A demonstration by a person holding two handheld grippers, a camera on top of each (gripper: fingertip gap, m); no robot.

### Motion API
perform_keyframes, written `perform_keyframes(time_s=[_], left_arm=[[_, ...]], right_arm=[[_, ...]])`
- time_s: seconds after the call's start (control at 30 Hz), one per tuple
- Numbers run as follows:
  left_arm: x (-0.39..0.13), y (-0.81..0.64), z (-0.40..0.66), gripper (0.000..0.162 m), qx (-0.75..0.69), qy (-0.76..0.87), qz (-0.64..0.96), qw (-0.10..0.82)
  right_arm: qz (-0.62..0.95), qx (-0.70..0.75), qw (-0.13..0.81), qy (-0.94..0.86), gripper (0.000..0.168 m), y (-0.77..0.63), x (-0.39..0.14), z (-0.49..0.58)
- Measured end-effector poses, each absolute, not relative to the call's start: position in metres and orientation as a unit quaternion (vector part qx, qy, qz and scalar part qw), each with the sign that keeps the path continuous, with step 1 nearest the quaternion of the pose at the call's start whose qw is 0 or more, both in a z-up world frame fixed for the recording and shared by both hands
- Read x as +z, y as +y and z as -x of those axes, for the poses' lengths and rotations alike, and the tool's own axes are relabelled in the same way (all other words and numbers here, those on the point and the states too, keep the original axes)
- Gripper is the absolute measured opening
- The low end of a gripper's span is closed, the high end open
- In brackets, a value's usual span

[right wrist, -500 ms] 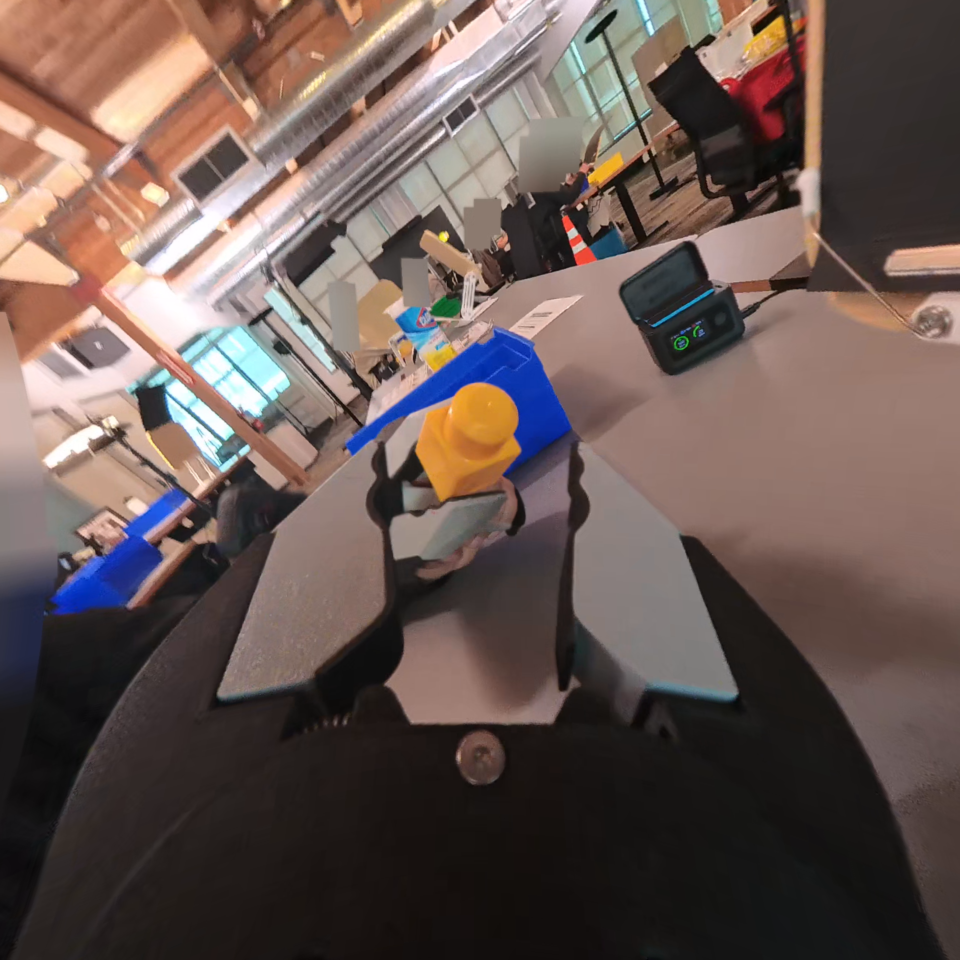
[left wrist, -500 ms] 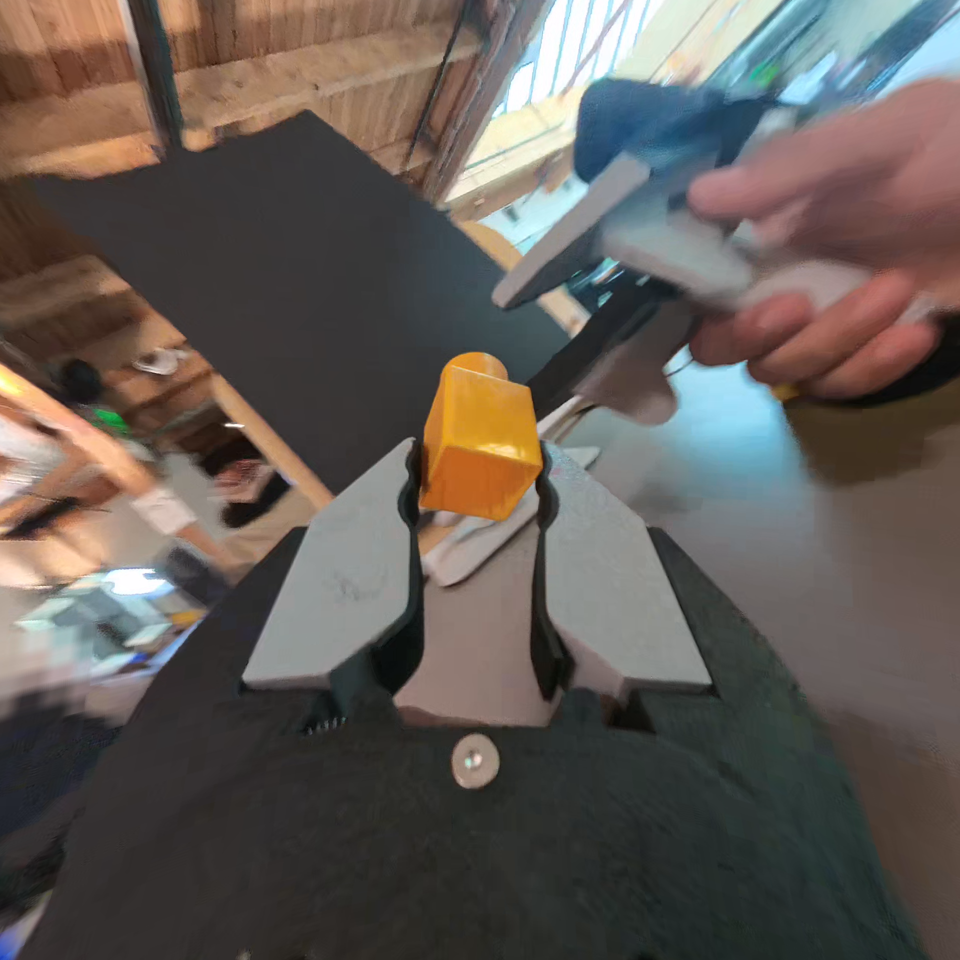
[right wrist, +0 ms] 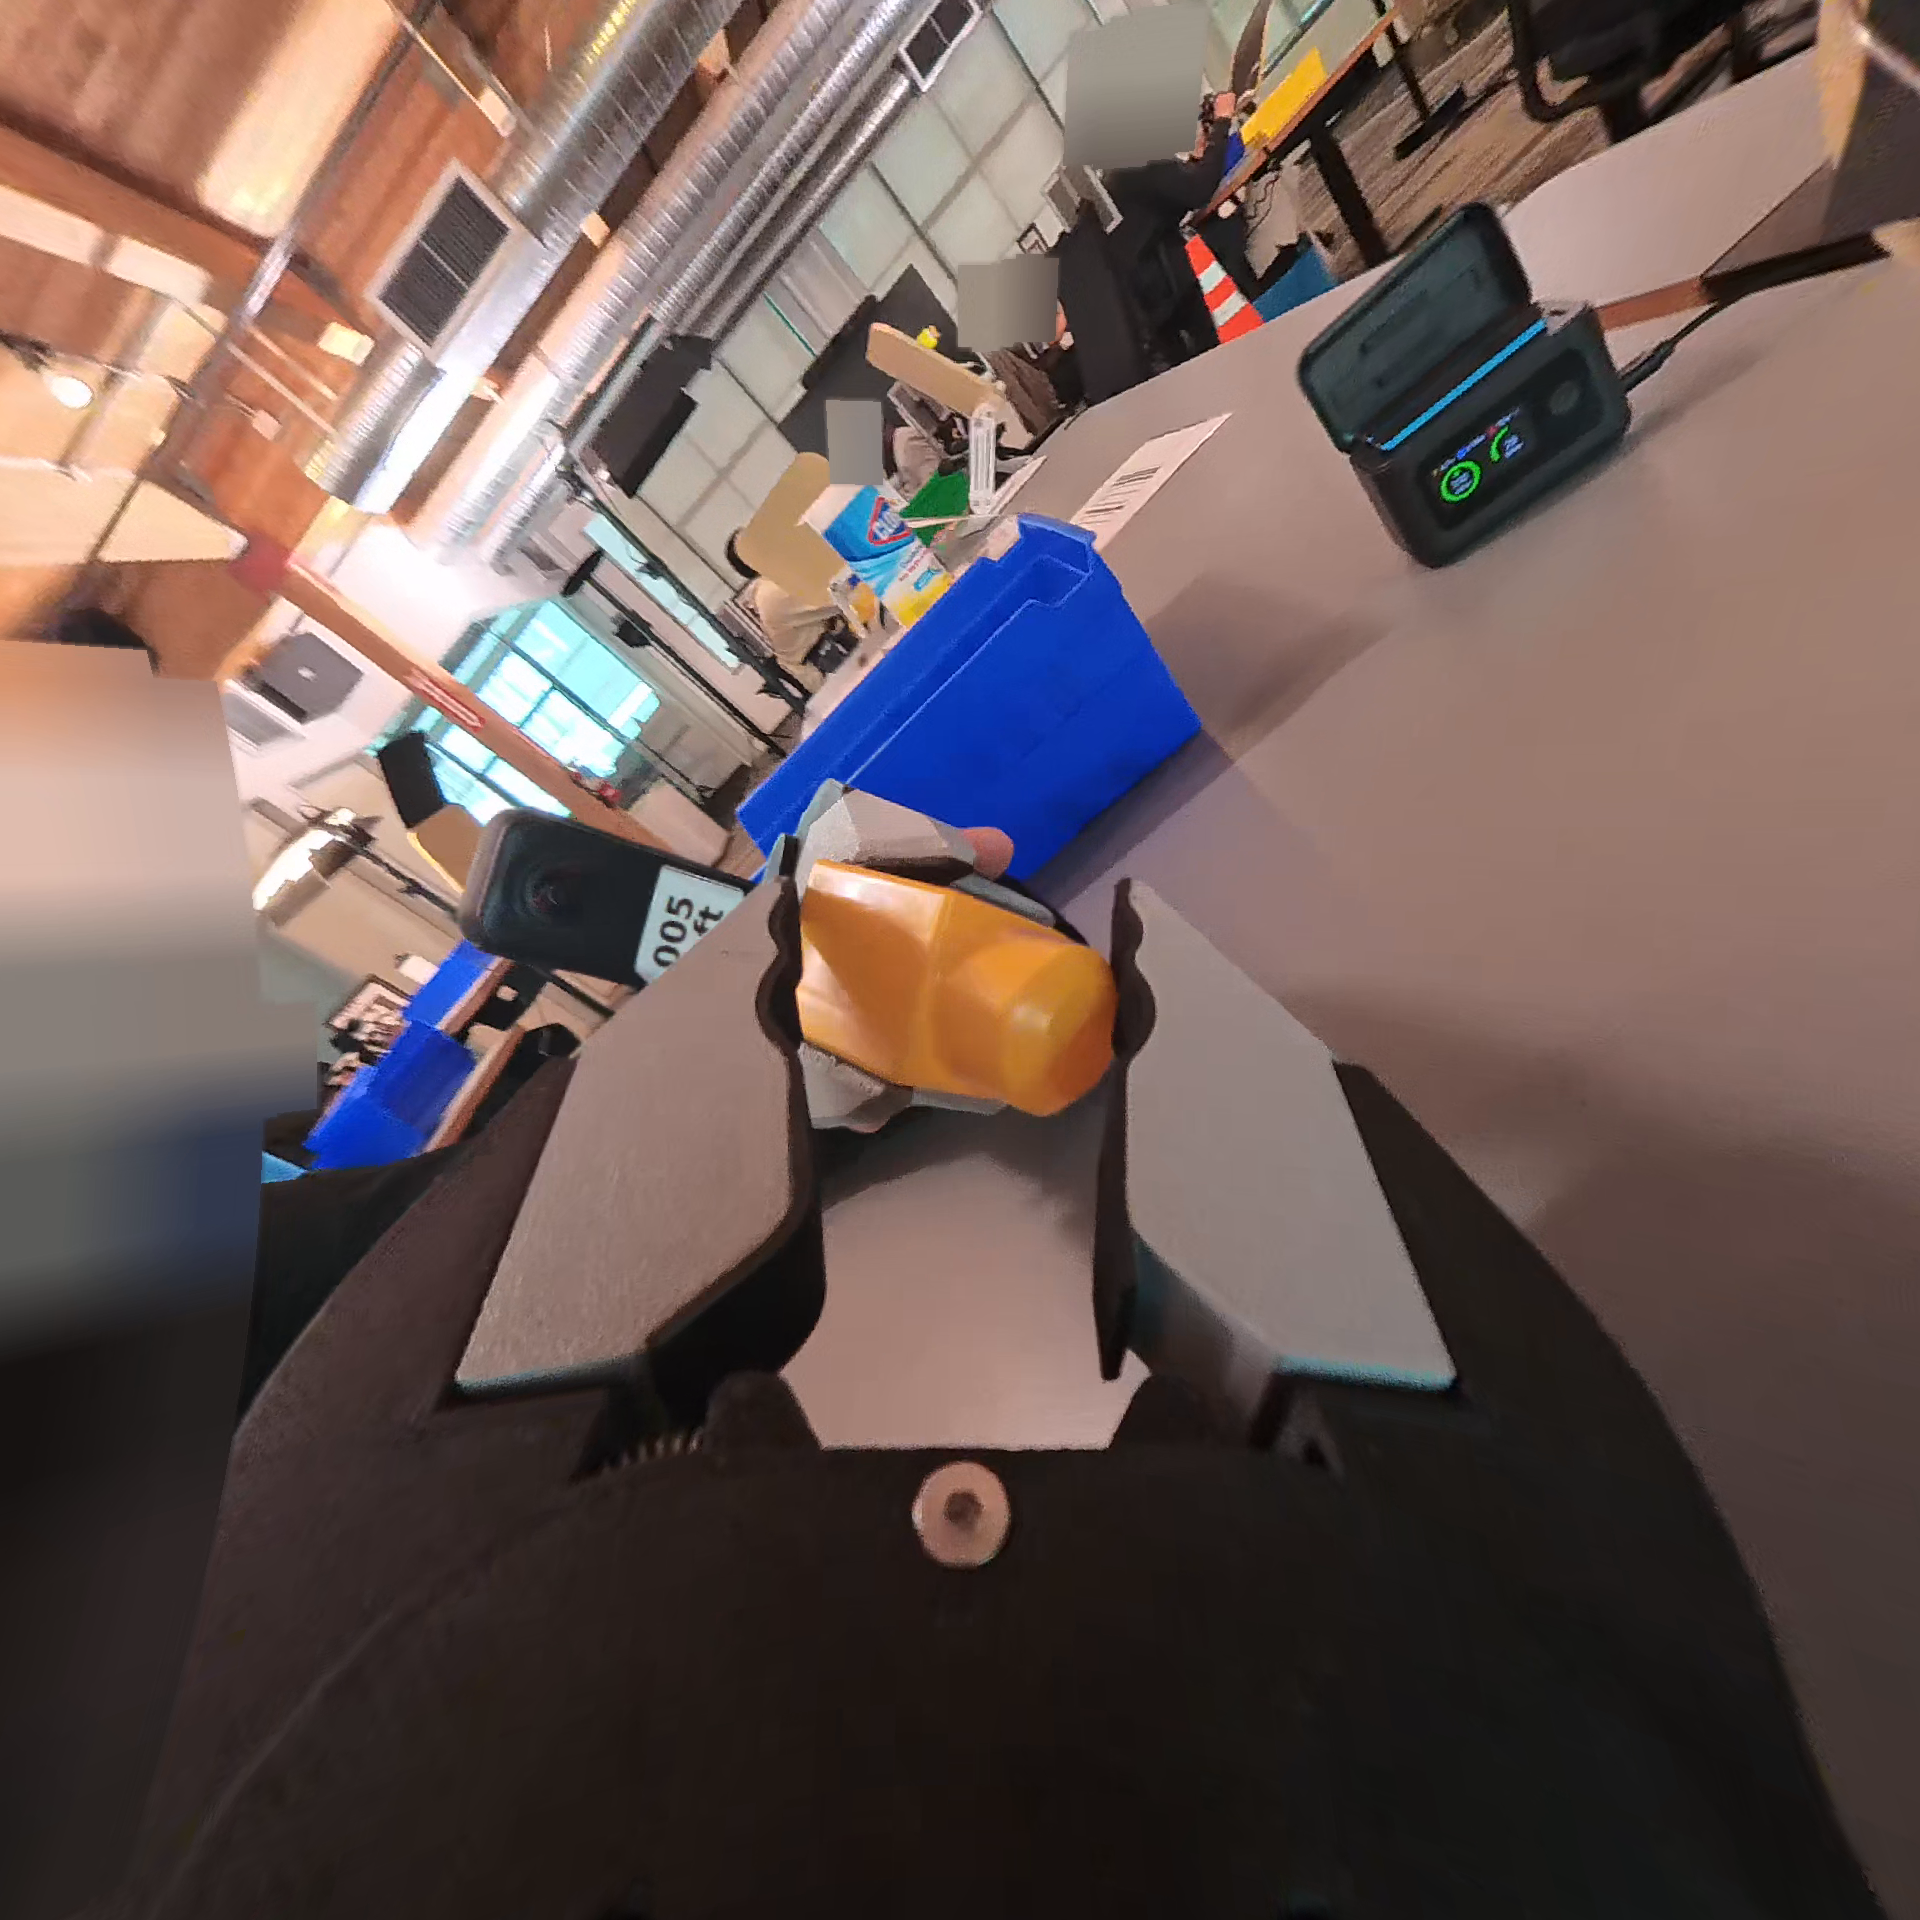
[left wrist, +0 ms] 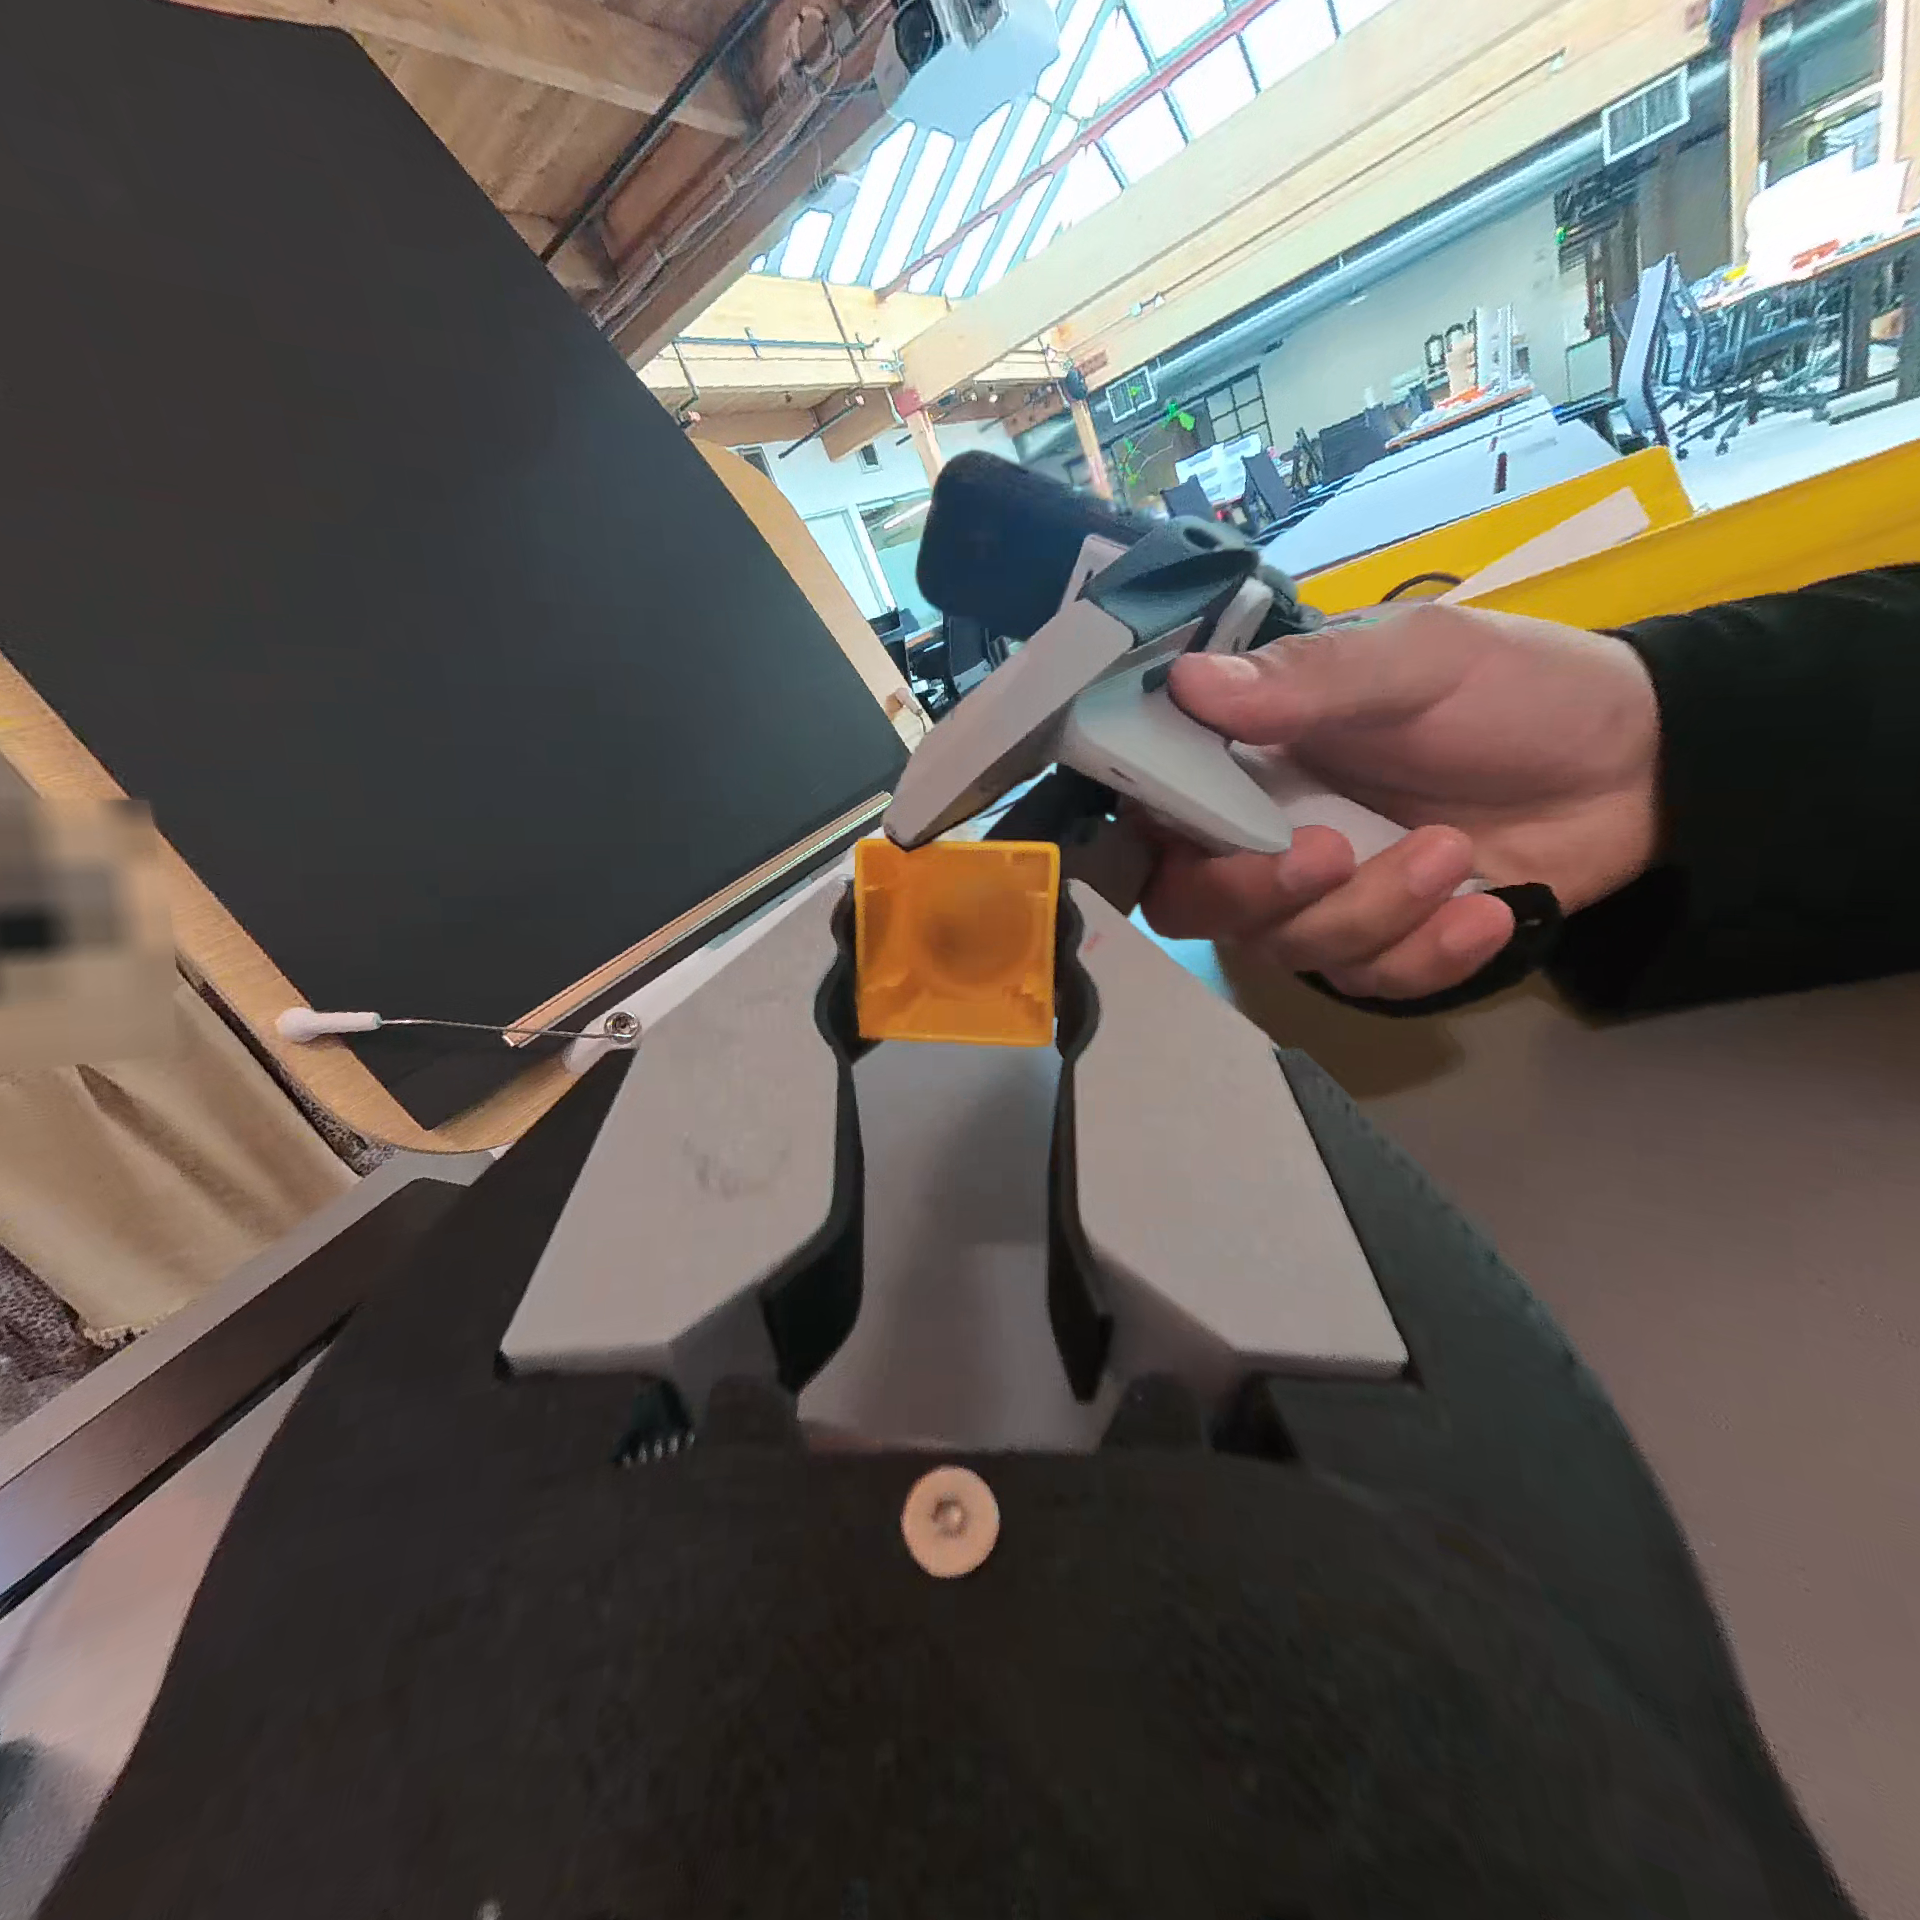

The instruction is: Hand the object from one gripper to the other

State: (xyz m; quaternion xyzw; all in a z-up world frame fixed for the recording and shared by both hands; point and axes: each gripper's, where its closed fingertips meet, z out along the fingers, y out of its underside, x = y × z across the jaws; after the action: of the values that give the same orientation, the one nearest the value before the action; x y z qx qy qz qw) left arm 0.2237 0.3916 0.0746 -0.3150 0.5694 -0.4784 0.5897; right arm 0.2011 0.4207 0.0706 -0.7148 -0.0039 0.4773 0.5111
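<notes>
Swung closer since a half-second ago, the right gripper (right wrist: 951,987) now straddles the orange block (left wrist: 954,943) with fingers apart, while the left gripper (left wrist: 954,971) clamps its square base above the grey table (right wrist: 1558,831).

Grey desk (right wrist: 1558,831) — bearing a blue bin (right wrist: 997,686), a white paper slip (right wrist: 1148,468) just beyond it, and a dark open-lidded case (right wrist: 1475,436) with a lit display, well apart from the bin

Two hand-held grippers (left wrist: 954,940) (right wrist: 951,987); one orange block (left wrist: 954,951); one blue bin (right wrist: 997,696); one dark charging case (right wrist: 1465,416).
</notes>
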Motion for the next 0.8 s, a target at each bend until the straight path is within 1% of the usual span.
perform_keyframes(time_s=[0.1, 0.2, 0.3, 0.33, 0.37, 0.47, 0.53, 0.57, 0.6, 0.63, 0.73, 0.8], left_arm=[[0.073, 0.39, -0.224, 0.034, -0.469, 0.576, 0.306, 0.595], [0.078, 0.391, -0.222, 0.034, -0.435, 0.575, 0.286, 0.631], [0.086, 0.392, -0.219, 0.033, -0.417, 0.562, 0.269, 0.661], [0.085, 0.392, -0.22, 0.034, -0.408, 0.564, 0.266, 0.667], [0.083, 0.393, -0.22, 0.034, -0.4, 0.567, 0.263, 0.67], [0.078, 0.396, -0.223, 0.034, -0.402, 0.572, 0.287, 0.655], [0.071, 0.399, -0.226, 0.034, -0.406, 0.578, 0.311, 0.636], [0.066, 0.401, -0.228, 0.036, -0.409, 0.582, 0.326, 0.622], [0.065, 0.402, -0.228, 0.039, -0.414, 0.584, 0.331, 0.615], [0.066, 0.404, -0.227, 0.039, -0.424, 0.58, 0.337, 0.608], [0.068, 0.403, -0.221, 0.048, -0.486, 0.574, 0.36, 0.552], [0.068, 0.401, -0.218, 0.048, -0.529, 0.57, 0.378, 0.503]], right_arm=[[0.706, 0.503, 0.499, 0.0, 0.056, 0.419, 0.069, -0.201], [0.694, 0.533, 0.484, 0.008, 0.059, 0.417, 0.071, -0.2], [0.666, 0.603, 0.439, 0.012, 0.057, 0.41, 0.074, -0.191], [0.658, 0.624, 0.422, 0.014, 0.055, 0.408, 0.074, -0.188], [0.646, 0.646, 0.407, 0.013, 0.044, 0.405, 0.075, -0.184], [0.645, 0.651, 0.399, 0.018, 0.041, 0.406, 0.074, -0.184], [0.667, 0.617, 0.417, 0.015, 0.04, 0.41, 0.07, -0.187], [0.682, 0.589, 0.434, 0.011, 0.036, 0.413, 0.067, -0.19], [0.7, 0.551, 0.455, 0.008, 0.036, 0.416, 0.065, -0.195], [0.716, 0.507, 0.479, 0.002, 0.036, 0.419, 0.064, -0.202], [0.758, 0.346, 0.551, -0.036, 0.036, 0.424, 0.065, -0.229], [0.778, 0.203, 0.586, -0.1, 0.036, 0.423, 0.066, -0.243]])
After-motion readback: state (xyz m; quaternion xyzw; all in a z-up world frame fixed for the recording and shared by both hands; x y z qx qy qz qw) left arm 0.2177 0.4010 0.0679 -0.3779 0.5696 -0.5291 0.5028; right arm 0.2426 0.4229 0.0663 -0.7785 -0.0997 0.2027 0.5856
